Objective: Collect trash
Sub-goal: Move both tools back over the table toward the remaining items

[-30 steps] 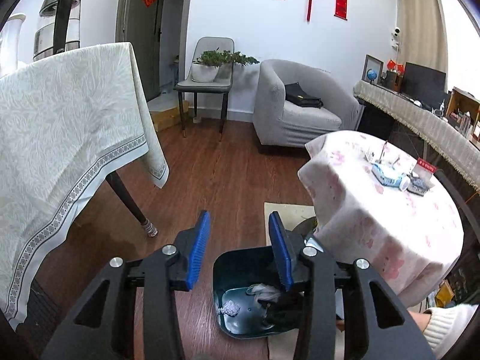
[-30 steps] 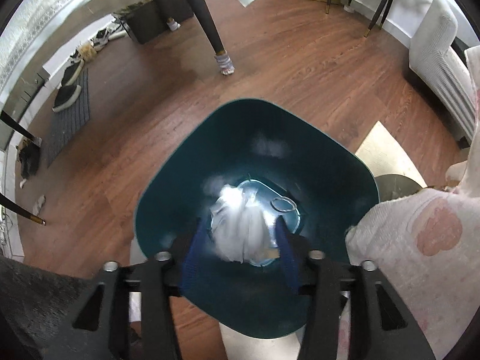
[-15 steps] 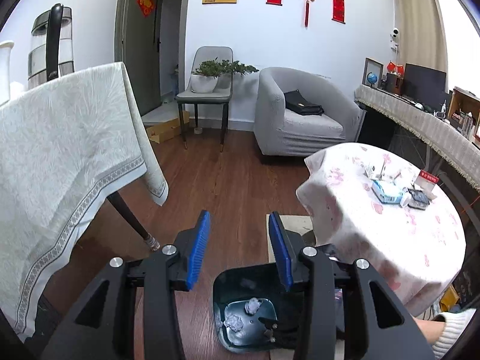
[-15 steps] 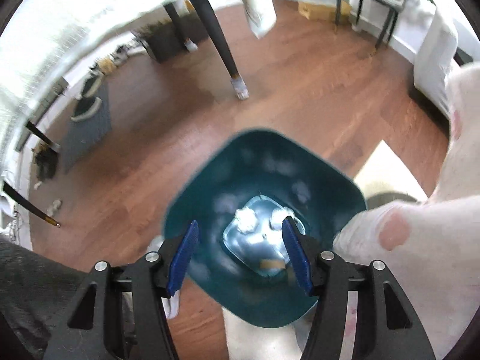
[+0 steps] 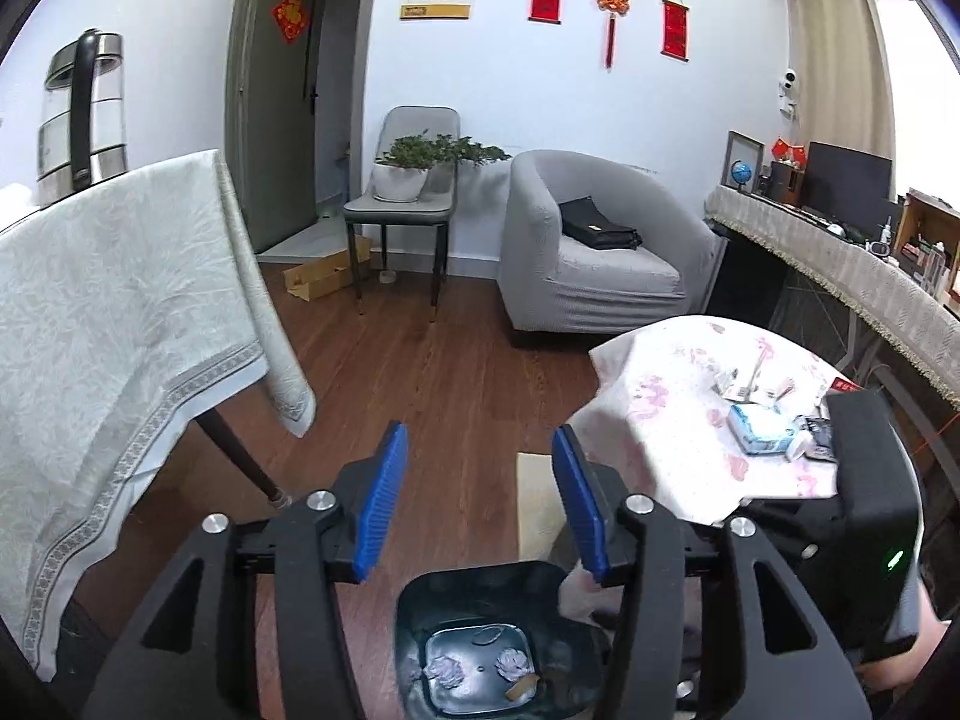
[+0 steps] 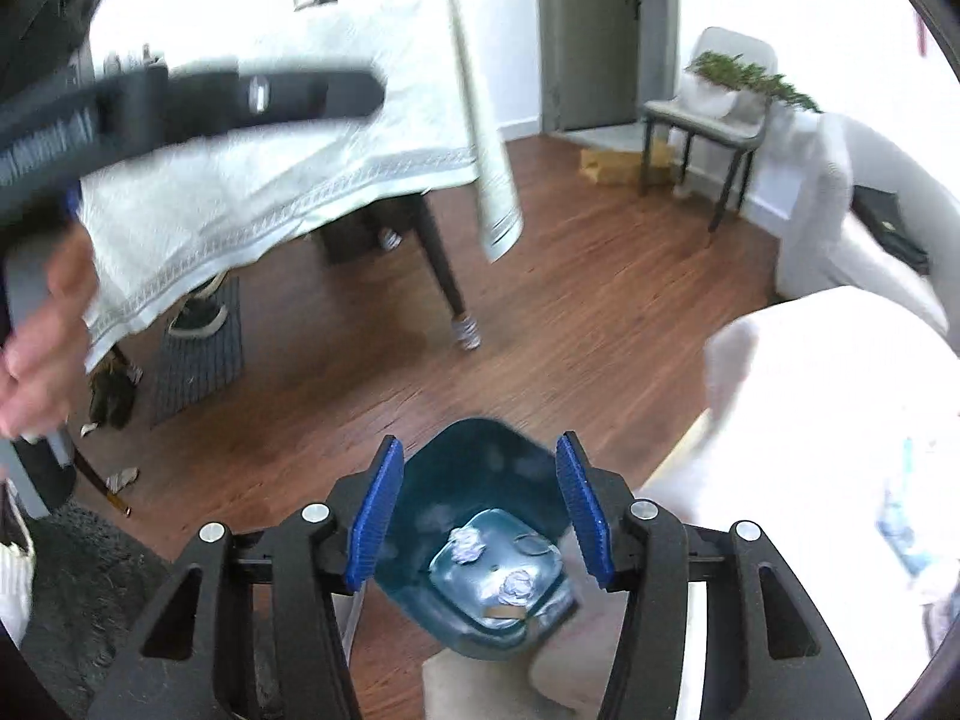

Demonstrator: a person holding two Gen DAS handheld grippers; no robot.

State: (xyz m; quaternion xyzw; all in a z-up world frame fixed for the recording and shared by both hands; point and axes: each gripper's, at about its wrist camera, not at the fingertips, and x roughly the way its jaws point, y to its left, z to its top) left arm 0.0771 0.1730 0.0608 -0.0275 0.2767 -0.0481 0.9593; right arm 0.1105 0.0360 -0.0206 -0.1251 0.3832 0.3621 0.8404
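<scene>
A dark teal bin (image 5: 420, 600) (image 6: 480, 441) stands on the floor beside the round table. On its bottom lie two crumpled white paper balls (image 5: 443, 669) (image 6: 467, 543) and a brown scrap (image 6: 501, 612). My right gripper (image 6: 480, 516) hangs high above the bin; its jaws are closing with nothing between them. My left gripper (image 5: 480, 498) also hovers over the bin's near side, jaws opening and empty. A small crumpled scrap (image 6: 123, 477) lies on the floor at the left. The left gripper shows blurred at the upper left of the right wrist view, a hand (image 6: 42, 330) holding it.
The round table with a pink floral cloth (image 5: 672, 396) carries a tissue pack (image 5: 759, 429) and small items. A clothed table (image 5: 120, 312) with a dark leg (image 5: 240, 450) stands left. A grey armchair (image 5: 588, 264), a chair with a plant (image 5: 408, 198) and shoes (image 6: 198, 312) are around.
My right gripper let go of the white paper ball and rose out of the bin; the ball now lies inside. My left gripper lifted slightly and its jaws widened.
</scene>
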